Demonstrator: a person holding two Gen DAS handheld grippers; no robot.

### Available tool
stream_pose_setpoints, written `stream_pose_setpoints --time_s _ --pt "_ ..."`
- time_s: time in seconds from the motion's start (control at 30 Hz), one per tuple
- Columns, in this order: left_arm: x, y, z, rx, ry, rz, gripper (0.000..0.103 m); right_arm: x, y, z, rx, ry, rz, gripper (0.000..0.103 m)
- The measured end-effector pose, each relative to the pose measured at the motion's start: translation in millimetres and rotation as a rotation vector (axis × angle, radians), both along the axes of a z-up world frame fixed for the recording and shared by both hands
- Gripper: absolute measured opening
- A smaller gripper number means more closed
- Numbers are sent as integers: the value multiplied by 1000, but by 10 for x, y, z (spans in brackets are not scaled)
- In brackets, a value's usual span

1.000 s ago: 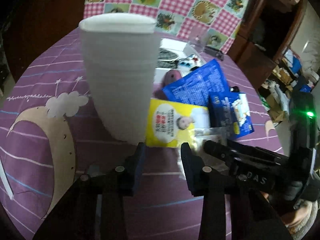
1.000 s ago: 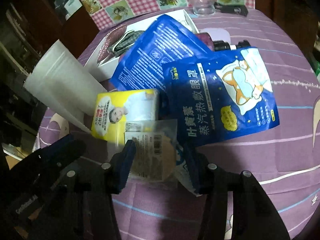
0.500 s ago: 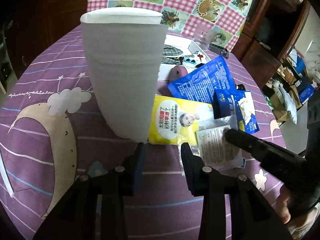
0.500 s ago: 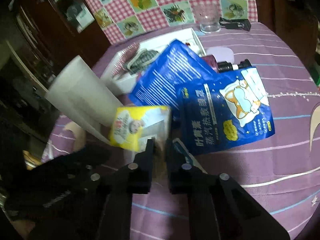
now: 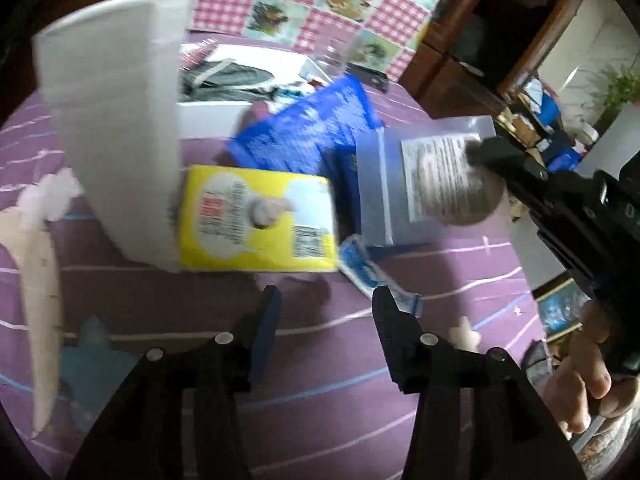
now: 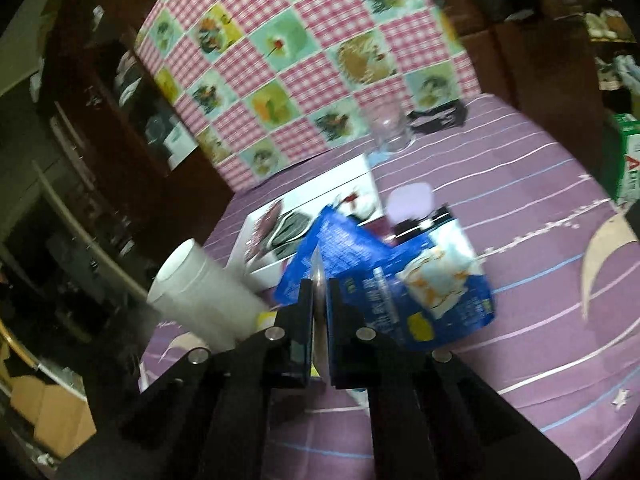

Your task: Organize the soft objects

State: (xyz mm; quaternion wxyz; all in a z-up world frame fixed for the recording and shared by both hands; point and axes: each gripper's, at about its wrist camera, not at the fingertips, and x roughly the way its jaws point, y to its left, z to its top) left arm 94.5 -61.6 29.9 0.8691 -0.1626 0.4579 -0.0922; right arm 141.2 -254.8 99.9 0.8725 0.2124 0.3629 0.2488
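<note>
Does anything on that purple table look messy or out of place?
Yes. The flat packets are heaped: a yellow packet leans against the white cup stack, with blue foil pouches overlapping crookedly beside the white tray.

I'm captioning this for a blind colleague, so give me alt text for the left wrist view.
The right gripper holds a clear packet in the air above a purple tablecloth. Below lie a yellow packet and blue pouches beside a white cup stack; the left gripper is open, empty.
</note>
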Motion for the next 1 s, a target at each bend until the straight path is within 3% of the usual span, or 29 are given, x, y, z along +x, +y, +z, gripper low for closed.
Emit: stream_pose_setpoints --time_s 0.23,0.6,0.67,0.83,1.0 --pt "174 -237 -127 -27 56 5 47 -5 -164 69 -55 -19 -99 7" --pt "380 -461 -137 65 86 103 47 -56 -379 134 -21 -20 -152 7" --pt "388 -533 -135 101 80 103 40 -51 -394 125 -15 -13 -154 7" --pt "331 -701 -148 283 47 107 21 -33 -408 102 -3 5 -155 7" --pt "300 -755 -144 299 25 84 10 -36 -403 103 -6 4 -157 7"
